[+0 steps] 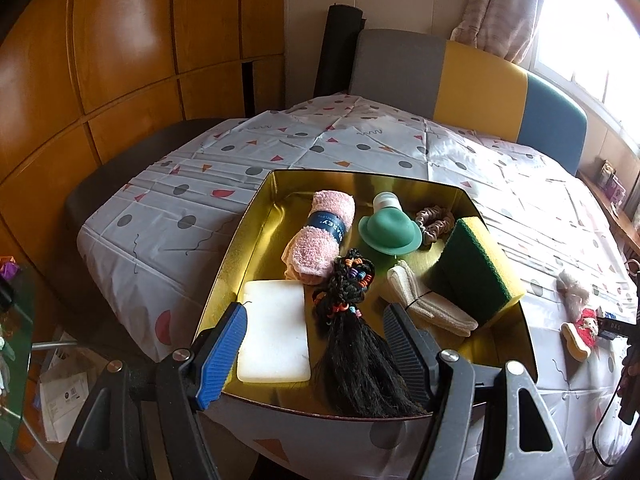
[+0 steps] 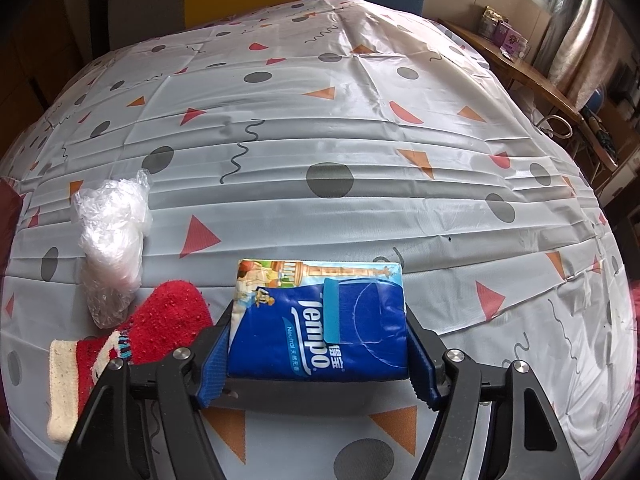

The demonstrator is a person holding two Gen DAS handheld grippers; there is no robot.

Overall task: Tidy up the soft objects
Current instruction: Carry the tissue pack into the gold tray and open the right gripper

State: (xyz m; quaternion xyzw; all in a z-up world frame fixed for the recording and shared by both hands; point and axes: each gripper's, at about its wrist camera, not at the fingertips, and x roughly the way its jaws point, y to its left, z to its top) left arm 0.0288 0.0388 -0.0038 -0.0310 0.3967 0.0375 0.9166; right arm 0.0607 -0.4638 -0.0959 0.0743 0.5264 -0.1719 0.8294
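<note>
Your right gripper (image 2: 318, 354) squeezes the blue tissue pack (image 2: 320, 320) – now lift it into the gold metal tray (image 1: 256, 216); your left gripper (image 1: 316, 344) hangs open, holding 0 things

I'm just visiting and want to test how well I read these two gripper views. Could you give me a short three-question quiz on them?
1. True or false: the right gripper has the blue tissue pack between its fingers.
2. Which lies in the gold tray? A) red sock B) green-and-yellow sponge C) crumpled clear plastic
3. Fill in: left of the tissue pack lies a red ____.

Key: 1 true. 2 B: the sponge is in the tray; the plastic lies on the tablecloth. 3 sock.
</note>
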